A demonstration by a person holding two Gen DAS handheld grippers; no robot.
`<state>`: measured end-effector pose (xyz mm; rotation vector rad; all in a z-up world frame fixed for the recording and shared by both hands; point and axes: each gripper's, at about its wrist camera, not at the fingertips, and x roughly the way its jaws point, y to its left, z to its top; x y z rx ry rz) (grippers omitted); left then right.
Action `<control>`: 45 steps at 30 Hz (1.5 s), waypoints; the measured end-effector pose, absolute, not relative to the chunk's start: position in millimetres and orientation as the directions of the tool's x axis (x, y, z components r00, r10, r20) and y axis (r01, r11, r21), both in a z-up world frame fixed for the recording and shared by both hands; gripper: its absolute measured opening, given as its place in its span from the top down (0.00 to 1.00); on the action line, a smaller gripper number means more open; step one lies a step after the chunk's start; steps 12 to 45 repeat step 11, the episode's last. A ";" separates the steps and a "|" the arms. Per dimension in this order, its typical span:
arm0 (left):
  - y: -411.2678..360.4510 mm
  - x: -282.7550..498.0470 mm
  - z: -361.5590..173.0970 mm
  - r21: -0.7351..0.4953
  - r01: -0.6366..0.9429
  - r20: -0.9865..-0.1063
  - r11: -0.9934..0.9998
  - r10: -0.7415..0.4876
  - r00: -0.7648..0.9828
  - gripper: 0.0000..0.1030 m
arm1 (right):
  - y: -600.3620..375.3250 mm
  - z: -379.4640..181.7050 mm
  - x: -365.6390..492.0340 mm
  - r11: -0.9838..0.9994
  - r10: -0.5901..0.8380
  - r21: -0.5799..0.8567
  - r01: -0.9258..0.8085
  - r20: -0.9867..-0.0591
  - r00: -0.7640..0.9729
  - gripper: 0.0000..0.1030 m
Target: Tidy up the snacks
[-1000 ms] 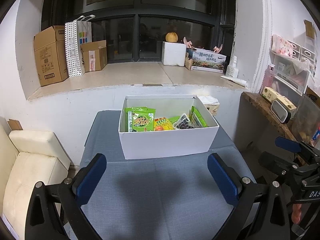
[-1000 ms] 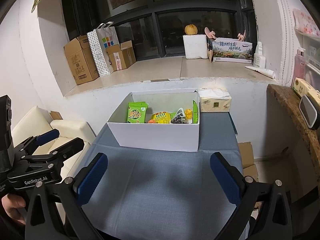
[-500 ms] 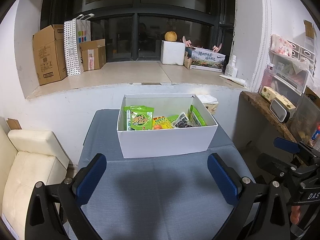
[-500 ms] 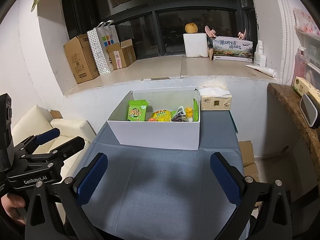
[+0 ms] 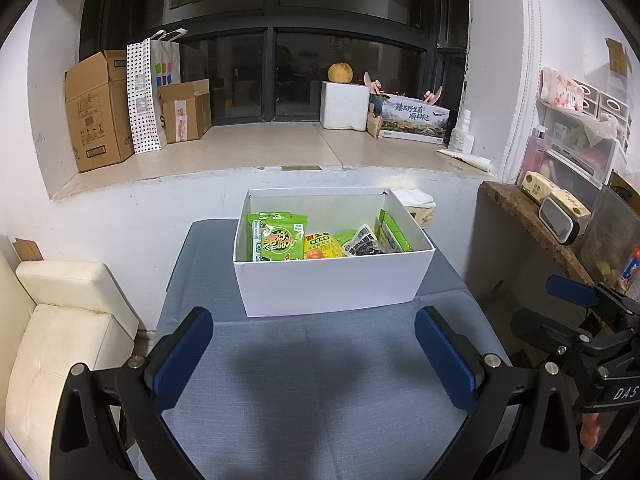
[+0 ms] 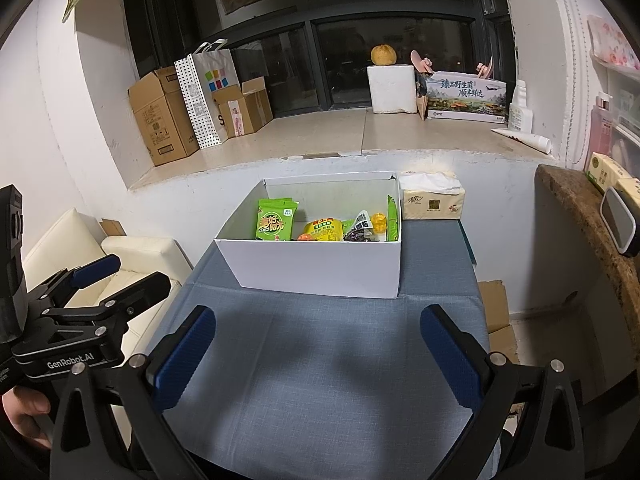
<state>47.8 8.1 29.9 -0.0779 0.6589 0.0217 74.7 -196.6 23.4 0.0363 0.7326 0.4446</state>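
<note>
Both claws, left claw [image 5: 314, 350] and right claw [image 6: 318, 350], have backed slightly off the white cardboard box [image 5: 332, 284] on the blue-cloth counter [image 5: 320, 392], fingers apart and empty, snack packets [image 5: 282, 242] inside, so sorting looks finished.

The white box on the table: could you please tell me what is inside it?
Inside the white box: green snack packets, a yellow packet, a dark-printed one. Its front wall hides their lower parts.
</note>
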 end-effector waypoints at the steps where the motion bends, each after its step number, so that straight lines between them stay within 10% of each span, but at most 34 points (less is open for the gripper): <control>1: 8.0 47.8 29.9 -0.066 -0.044 -0.612 0.997 -0.005 0.791 0.00 | -196.8 23.2 74.4 0.907 0.404 0.185 -0.379 -0.639 0.655 0.00; 45: 6.8 47.6 29.0 -0.072 -0.040 -0.610 0.997 -0.012 0.792 0.00 | -196.6 21.1 74.3 0.906 0.404 0.185 -0.381 -0.641 0.652 0.00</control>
